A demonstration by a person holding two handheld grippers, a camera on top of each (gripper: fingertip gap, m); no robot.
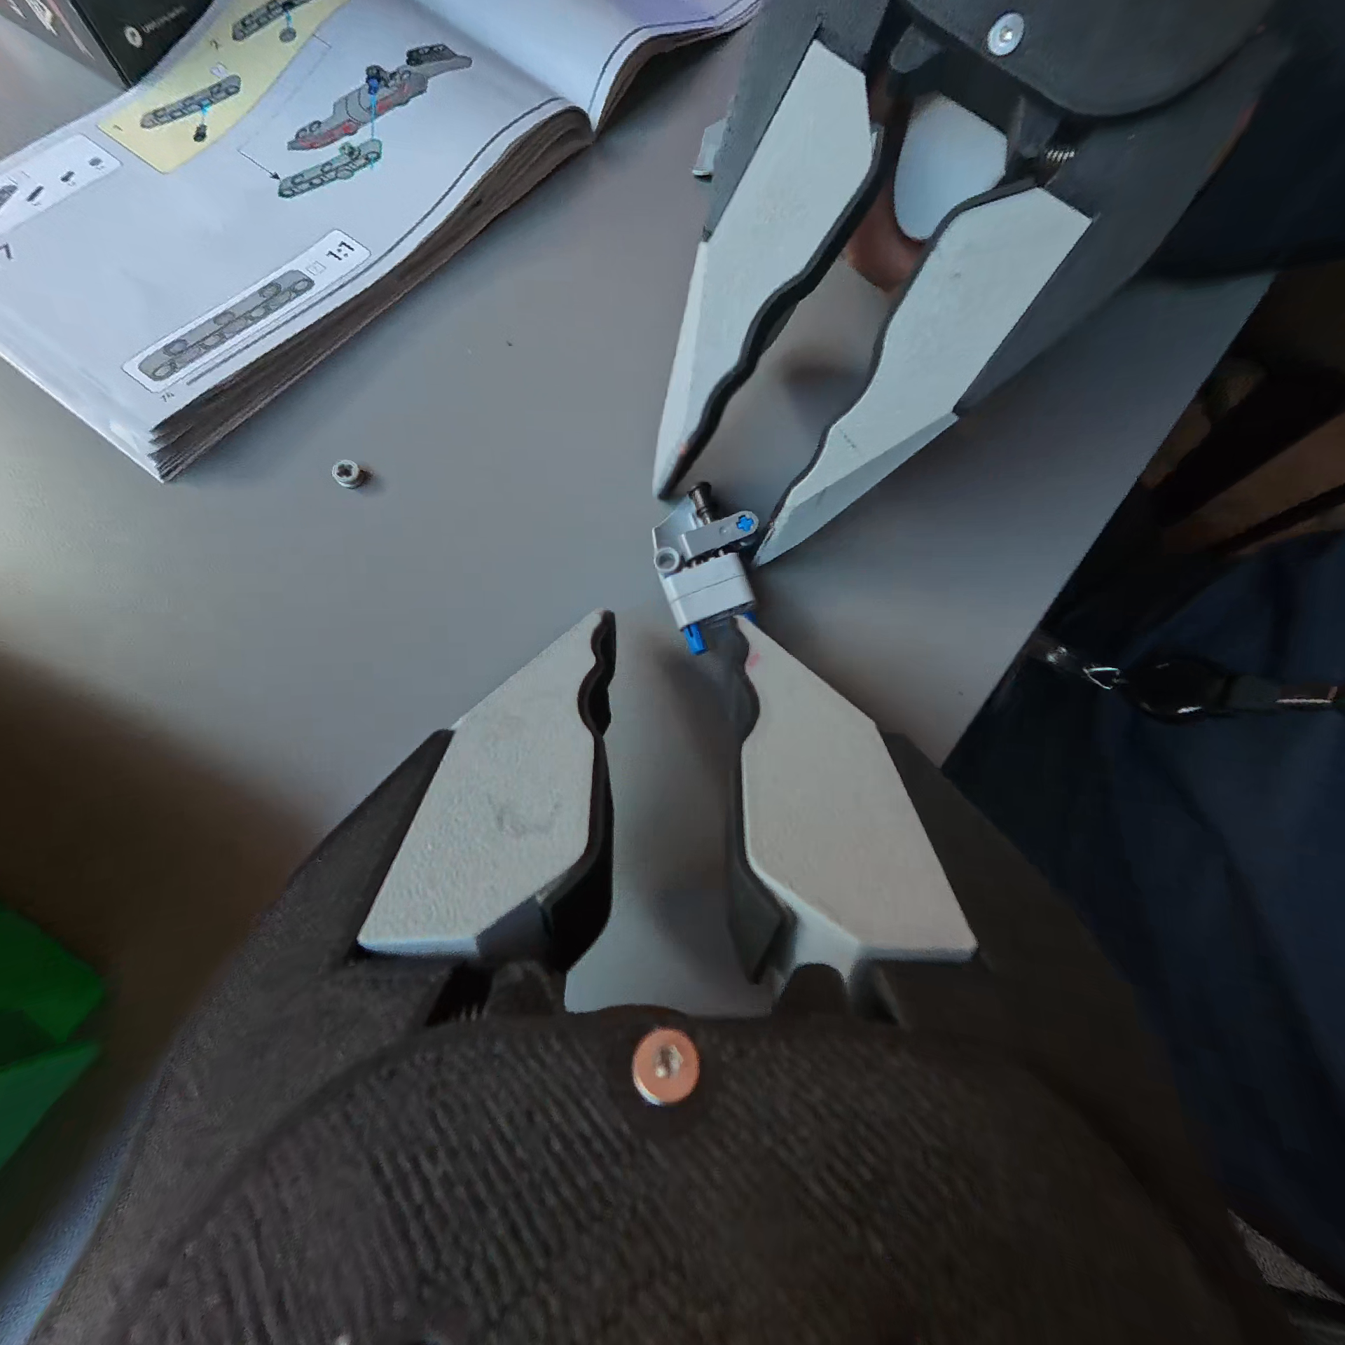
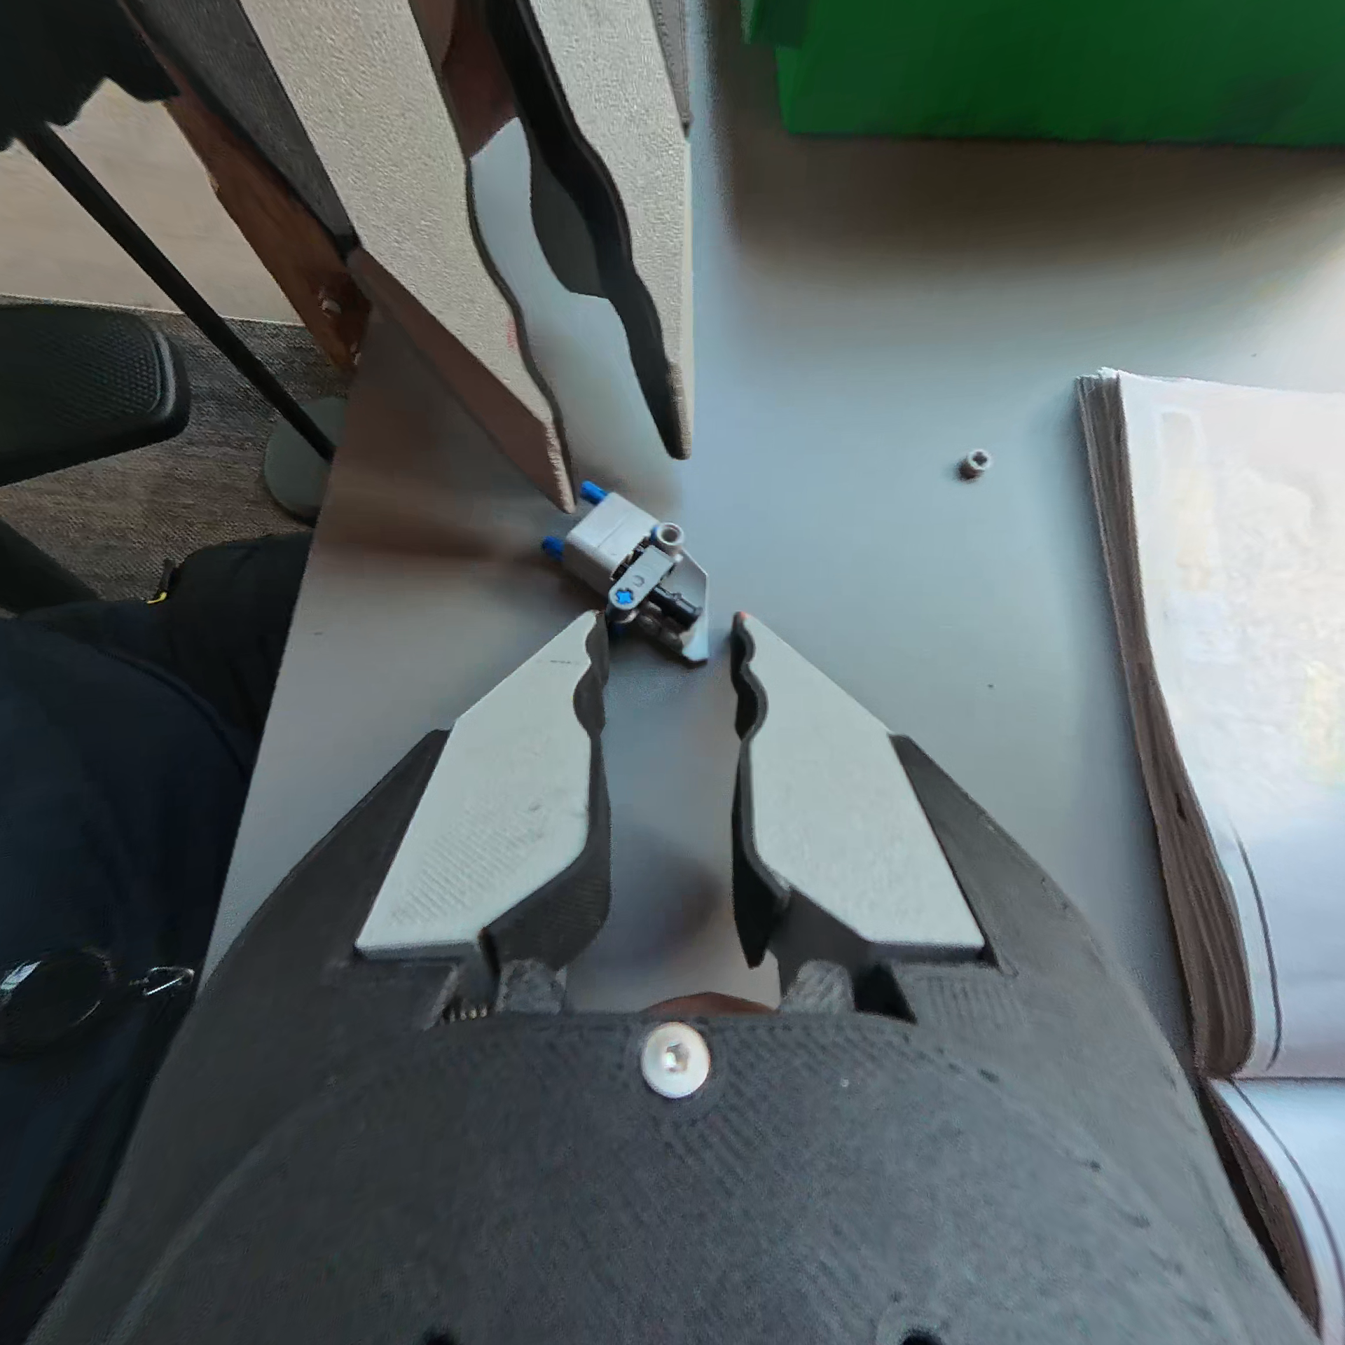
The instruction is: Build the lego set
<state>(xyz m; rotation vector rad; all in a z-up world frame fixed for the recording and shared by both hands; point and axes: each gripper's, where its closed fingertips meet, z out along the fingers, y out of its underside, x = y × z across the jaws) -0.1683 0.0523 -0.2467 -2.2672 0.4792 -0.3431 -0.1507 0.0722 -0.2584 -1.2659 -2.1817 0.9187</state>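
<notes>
Left wrist view: left gripper (image 1: 673,640) parted, nothing between the jaws. Small grey lego assembly (image 1: 702,568) flat on the grey table (image 1: 473,553), just ahead of the fingertips and slightly right of centre. Blue pins (image 1: 696,644) poking from its near end, close against the right fingertip (image 1: 742,673); contact unclear. Black axle and a blue cross-hole piece at its far end. Right gripper (image 1: 717,520) opposite, coming in from ahead and right, likewise spread, tips either side of the assembly's far end, gripping nothing. Loose grey bushing (image 1: 351,474) ahead and well left, alone on the table. Open instruction booklet (image 1: 240,218) farther ahead-left. Blurred green shape (image 1: 40,1019) at near left. Table edge to the right, dark clothing beyond it.

Right wrist view: right gripper (image 2: 666,633) agape, empty. Same lego assembly (image 2: 637,575) just ahead of the tips, its grey angled plate reaching between them, left fingertip (image 2: 593,640) right against the blue cross-hole end. Blue pins (image 2: 591,491) on the far side, beside the left gripper (image 2: 626,480), which hangs open ahead and to the left. Bushing (image 2: 974,464) ahead-right, well apart. Booklet (image 2: 1223,691) stacked along the right. Green box (image 2: 1055,65) far ahead-right.
</notes>
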